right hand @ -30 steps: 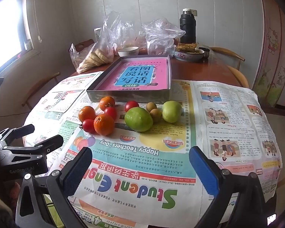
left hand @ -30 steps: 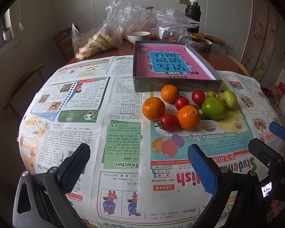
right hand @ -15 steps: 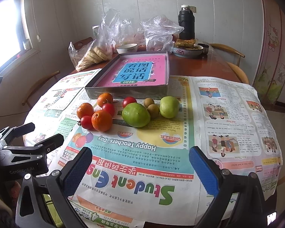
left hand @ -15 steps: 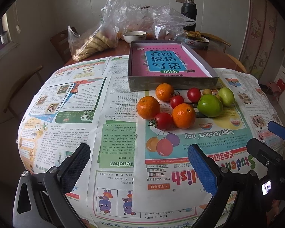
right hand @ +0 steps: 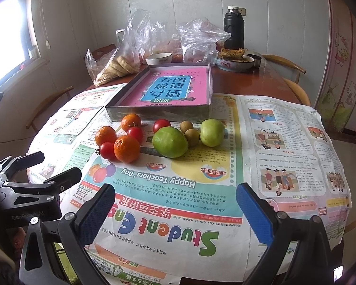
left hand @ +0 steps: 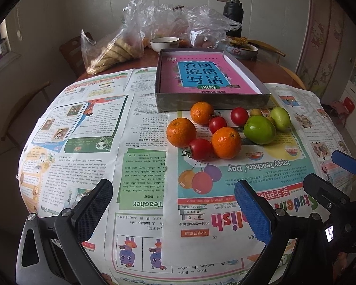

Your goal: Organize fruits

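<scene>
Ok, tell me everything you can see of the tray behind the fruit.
The tray is a shallow rectangular box with low grey walls, cardboard by the look of it, lying flat on the table, its near edge on the newspaper. A pink book with a blue title panel lies flat inside, nearly filling it. No fruit is in it. The rear orange sits against or just short of its front wall.

Your left gripper (left hand: 173,210) is wide open, fingers spread, nothing between the pads, held low and level. Your right gripper (right hand: 175,210) is the same: jaws fully apart, empty, level. The two sit side by side, close, not touching.
</scene>
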A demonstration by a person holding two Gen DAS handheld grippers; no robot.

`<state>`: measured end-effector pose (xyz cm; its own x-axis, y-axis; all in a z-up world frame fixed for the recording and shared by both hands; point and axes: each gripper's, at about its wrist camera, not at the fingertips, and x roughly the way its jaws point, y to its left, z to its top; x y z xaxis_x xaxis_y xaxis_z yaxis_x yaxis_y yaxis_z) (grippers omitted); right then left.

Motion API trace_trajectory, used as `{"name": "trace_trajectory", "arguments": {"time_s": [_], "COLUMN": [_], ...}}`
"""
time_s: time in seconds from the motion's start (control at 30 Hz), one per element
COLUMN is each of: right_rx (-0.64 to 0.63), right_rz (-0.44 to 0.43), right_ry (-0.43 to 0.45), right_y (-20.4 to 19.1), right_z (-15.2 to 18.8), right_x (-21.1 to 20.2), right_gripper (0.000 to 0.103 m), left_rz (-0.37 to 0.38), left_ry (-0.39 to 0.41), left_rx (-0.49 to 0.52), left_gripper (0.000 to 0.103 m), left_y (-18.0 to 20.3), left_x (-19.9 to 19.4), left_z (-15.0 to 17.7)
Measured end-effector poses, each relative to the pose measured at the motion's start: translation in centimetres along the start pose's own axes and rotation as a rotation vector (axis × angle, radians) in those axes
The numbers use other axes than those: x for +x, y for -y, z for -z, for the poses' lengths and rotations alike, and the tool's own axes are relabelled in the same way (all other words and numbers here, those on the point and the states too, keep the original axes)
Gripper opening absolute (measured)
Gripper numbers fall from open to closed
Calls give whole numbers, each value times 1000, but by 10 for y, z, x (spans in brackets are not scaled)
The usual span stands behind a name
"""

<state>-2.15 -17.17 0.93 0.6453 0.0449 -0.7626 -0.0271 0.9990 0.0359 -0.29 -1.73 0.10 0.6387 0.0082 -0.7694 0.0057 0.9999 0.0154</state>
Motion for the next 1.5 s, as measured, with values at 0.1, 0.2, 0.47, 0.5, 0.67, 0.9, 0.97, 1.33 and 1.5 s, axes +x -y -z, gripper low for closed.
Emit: {"name": "trace_trajectory", "arguments": {"time_s": [0.1,0.2,0.47,0.5,0.67,0.9,0.97,1.33,1.5], "right_rx": [-2,-6,2,1,-2,-6,-15,-30,16], "right_rz": [1,1,-1,0,-1,-10,-16,-5,-2], "right_ry": [-1,0,-7,-8,-11,-15,-22,-29,-34], "right_y": [1,1,4,4,5,8,8,24,44], "right_z": [0,1,0,0,-1,-4,-5,-25,-39], "right_x": [0,0,3,3,5,9,11,28,40], "right_gripper": [103,103,103,103,103,103,103,103,102], "left_rz": [2,3,10,11,17,30,33,53,67], "left_ry": [1,6,0,1,3,-13,-16,-42,-62], "left_rx": [-2,-1,8,7,7,11,11,-58,-56], "left_gripper": [102,102,102,102,102,102,102,102,102], "left_y": [0,1,2,2,3,4,3,-33,-36], "left_x": [0,-1,1,1,1,7,8,25,43], "left_z": [0,-1,-1,-1,-1,-5,-6,-32,-49]}}
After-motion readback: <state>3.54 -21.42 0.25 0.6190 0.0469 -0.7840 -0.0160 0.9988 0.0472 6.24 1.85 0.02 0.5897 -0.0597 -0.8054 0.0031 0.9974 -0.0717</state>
